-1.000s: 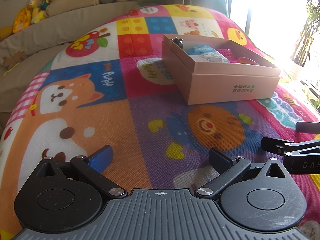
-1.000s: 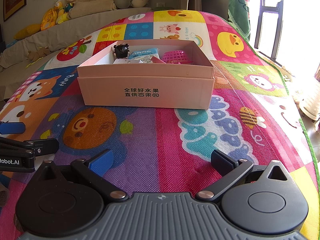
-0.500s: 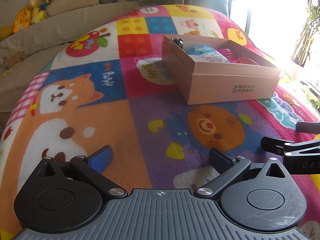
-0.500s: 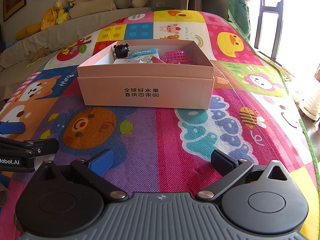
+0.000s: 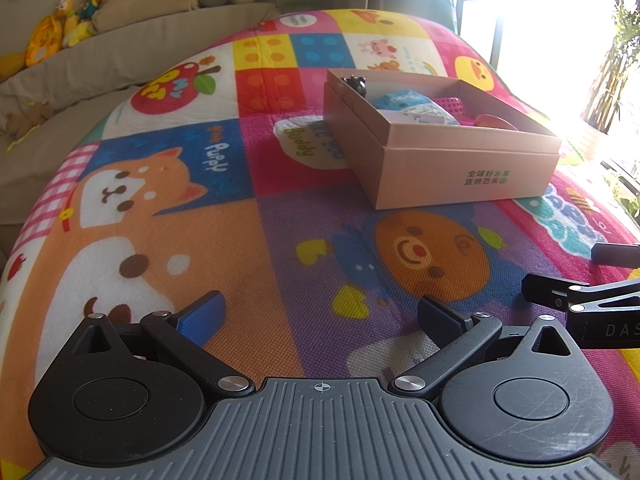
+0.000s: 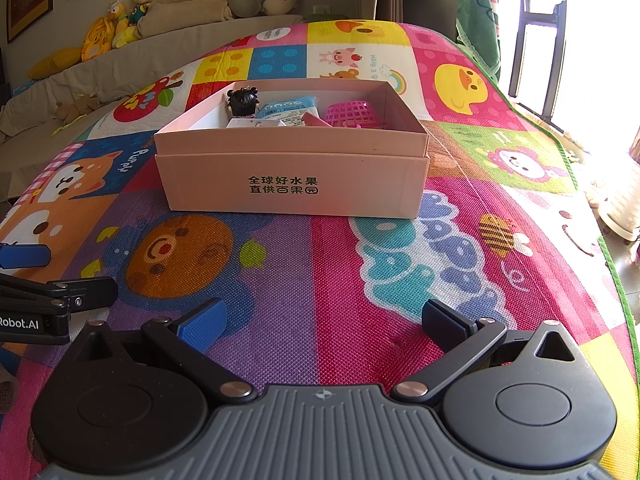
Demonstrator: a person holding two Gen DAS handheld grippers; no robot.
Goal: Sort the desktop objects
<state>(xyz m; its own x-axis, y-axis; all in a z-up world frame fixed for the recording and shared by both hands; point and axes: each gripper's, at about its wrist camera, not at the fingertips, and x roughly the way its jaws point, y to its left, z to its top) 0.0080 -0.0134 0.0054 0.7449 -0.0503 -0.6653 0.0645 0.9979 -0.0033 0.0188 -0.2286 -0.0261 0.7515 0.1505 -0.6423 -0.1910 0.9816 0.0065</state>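
A pink cardboard box (image 6: 292, 176) stands on the colourful play mat (image 6: 360, 264); it also shows in the left wrist view (image 5: 460, 172). Inside it are a black-haired doll figure (image 6: 242, 102), a blue packet (image 6: 288, 108), a pink mesh basket (image 6: 352, 114) and a white item (image 6: 256, 123). My right gripper (image 6: 322, 320) is open and empty, low over the mat in front of the box. My left gripper (image 5: 320, 314) is open and empty, to the left of the right one, well short of the box.
A beige sofa with plush toys (image 6: 120, 28) runs along the far left. A window and bright floor (image 6: 580, 60) lie to the right beyond the mat's edge. The other gripper shows at the side of each view (image 5: 592, 308) (image 6: 40, 304).
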